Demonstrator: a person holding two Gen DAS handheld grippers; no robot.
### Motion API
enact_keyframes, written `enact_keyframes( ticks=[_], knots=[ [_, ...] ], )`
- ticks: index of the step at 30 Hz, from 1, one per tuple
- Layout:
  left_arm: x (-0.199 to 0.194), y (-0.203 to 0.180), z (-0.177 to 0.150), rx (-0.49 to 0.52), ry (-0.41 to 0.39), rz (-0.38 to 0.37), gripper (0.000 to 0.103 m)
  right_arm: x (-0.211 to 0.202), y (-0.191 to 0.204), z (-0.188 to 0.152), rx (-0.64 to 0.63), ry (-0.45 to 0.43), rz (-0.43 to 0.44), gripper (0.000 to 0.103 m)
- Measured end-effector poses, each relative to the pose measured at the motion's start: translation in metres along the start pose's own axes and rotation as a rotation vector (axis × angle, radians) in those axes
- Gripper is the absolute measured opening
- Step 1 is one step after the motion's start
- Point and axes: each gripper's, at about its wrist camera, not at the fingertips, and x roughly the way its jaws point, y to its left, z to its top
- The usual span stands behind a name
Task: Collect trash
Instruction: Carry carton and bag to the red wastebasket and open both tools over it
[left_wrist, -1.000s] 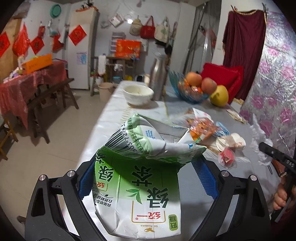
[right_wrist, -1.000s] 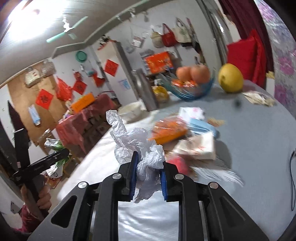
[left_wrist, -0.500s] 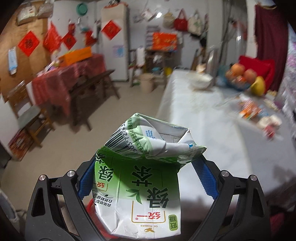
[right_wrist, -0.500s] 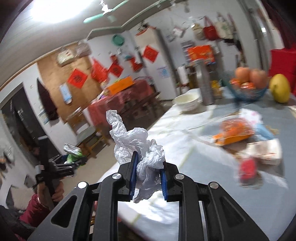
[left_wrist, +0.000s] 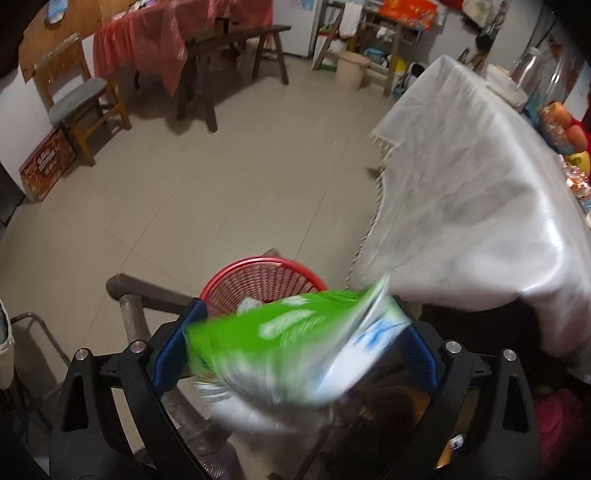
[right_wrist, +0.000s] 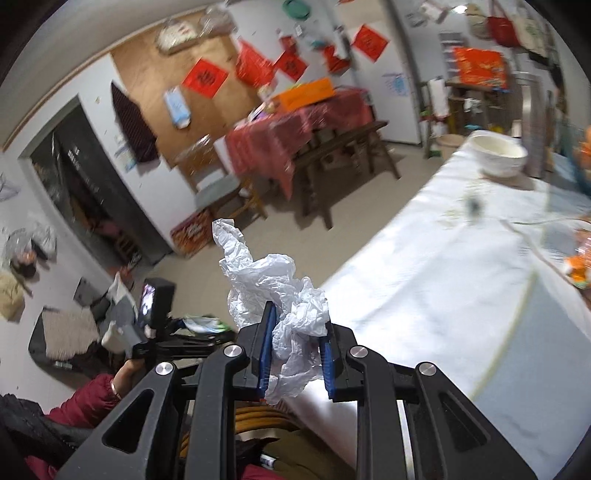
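Note:
A green and white drink carton (left_wrist: 295, 343) lies blurred and tilted between the blue pads of my left gripper (left_wrist: 299, 332). It looks loose, its lower end slipping down, and the jaws stand wide. Just beyond it on the floor is a red mesh waste basket (left_wrist: 264, 280), partly hidden by the carton. My right gripper (right_wrist: 295, 343) is shut on a crumpled white plastic bag (right_wrist: 266, 284) and is held over the corner of the white-clothed table (right_wrist: 443, 277).
A dark wooden bench (left_wrist: 147, 291) stands against the basket's left side. The table's cloth (left_wrist: 480, 203) hangs at the right. A chair (left_wrist: 81, 99) and a red-covered table (left_wrist: 155, 40) stand farther off. A white bowl (right_wrist: 498, 153) sits on the table. A red-sleeved hand (right_wrist: 125, 373) shows low left.
Both grippers swung left, away from the table. The left one dropped and tipped down over the red basket, and the carton turned and blurred between its jaws. The right grip on the bag is unchanged.

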Motion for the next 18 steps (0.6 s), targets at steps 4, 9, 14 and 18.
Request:
enact_keyframes(
  ticks=[4,9,14,18],
  knots=[
    [-0.005,0.020,0.000,-0.039,-0.033,0.033,0.096,0.032,0.034,0.002,-0.058,0.079,0.044,0.023],
    [-0.022,0.051,0.007,-0.088,-0.089,0.109,0.096,0.081,0.075,-0.002,-0.129,0.192,0.097,0.023],
    [-0.043,0.085,0.011,-0.141,-0.156,0.187,0.096,0.141,0.113,-0.010,-0.184,0.327,0.126,0.023],
    [-0.059,0.105,0.012,-0.186,-0.189,0.194,0.096,0.199,0.140,-0.014,-0.250,0.421,0.113,0.033]
  ],
)
